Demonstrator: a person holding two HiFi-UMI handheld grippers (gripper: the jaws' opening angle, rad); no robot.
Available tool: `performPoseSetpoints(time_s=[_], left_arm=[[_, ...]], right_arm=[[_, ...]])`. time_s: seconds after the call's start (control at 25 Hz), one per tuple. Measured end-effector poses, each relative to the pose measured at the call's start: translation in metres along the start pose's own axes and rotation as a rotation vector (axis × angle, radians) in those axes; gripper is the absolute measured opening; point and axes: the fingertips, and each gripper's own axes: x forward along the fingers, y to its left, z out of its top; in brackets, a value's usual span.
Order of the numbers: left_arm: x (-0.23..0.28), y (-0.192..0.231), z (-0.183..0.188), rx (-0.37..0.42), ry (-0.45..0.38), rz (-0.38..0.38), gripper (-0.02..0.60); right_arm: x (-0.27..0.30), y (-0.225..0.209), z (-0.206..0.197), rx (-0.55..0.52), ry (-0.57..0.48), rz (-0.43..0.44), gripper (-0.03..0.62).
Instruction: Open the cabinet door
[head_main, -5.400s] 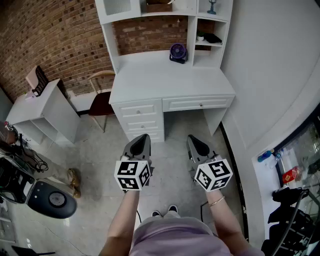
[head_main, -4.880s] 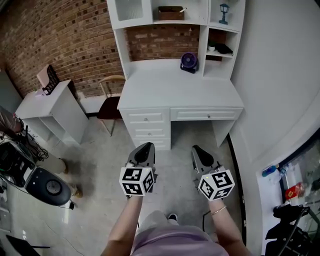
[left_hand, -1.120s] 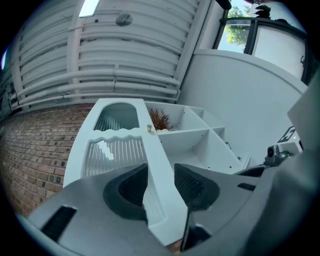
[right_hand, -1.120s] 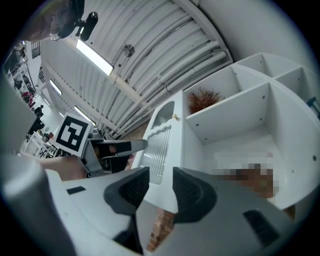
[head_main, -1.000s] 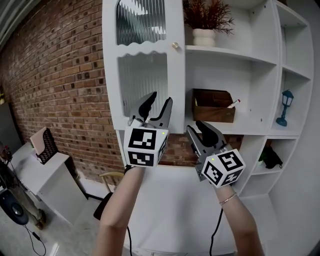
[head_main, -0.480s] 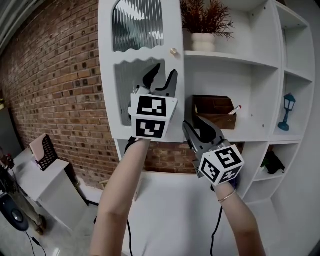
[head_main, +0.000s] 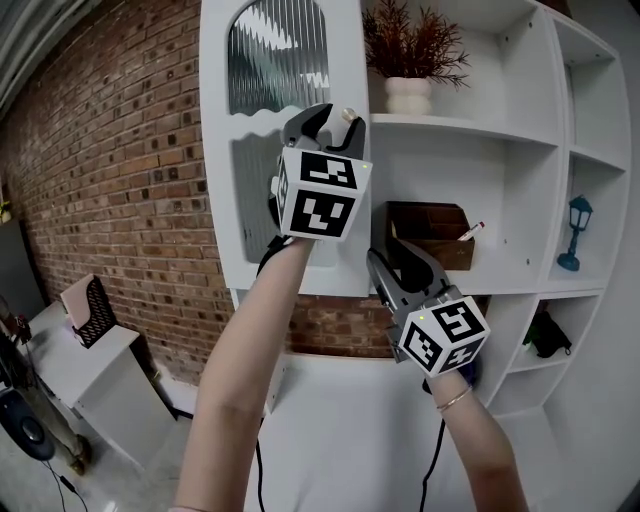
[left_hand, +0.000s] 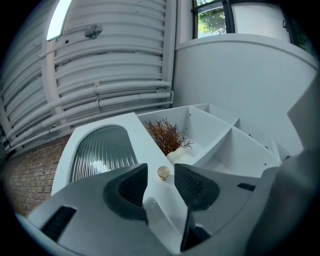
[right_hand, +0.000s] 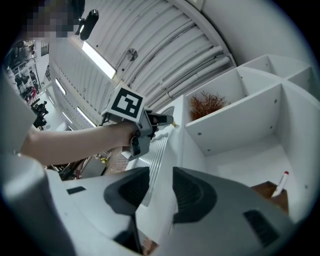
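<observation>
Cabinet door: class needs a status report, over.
Left gripper open, knob lined up between jaws, ungripped. Right gripper open, empty. Cabinet door shut. Nothing seen in the way.

No legible text, label, brand or number in any view.

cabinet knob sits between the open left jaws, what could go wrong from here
The small round pale knob is tiny between the open jaws of the left gripper, which could slip off on the pull. The white ribbed-glass cabinet door may swing into the right gripper hanging near its lower edge.
</observation>
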Motion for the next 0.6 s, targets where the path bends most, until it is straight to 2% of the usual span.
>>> performPoseSetpoints(time_s=[0.32, 0.6], left_arm=[[0.015, -0.002, -0.007, 0.009, 0.029, -0.002, 0.153], [0.021, -0.004, -0.01, 0.005, 0.045, 0.002, 0.12]], right_arm=[[0.003, -0.006, -0.003, 0.0, 0.007, -0.013, 0.137], [0.007, -0.003, -0.004, 0.023, -0.001, -0.011, 0.137]])
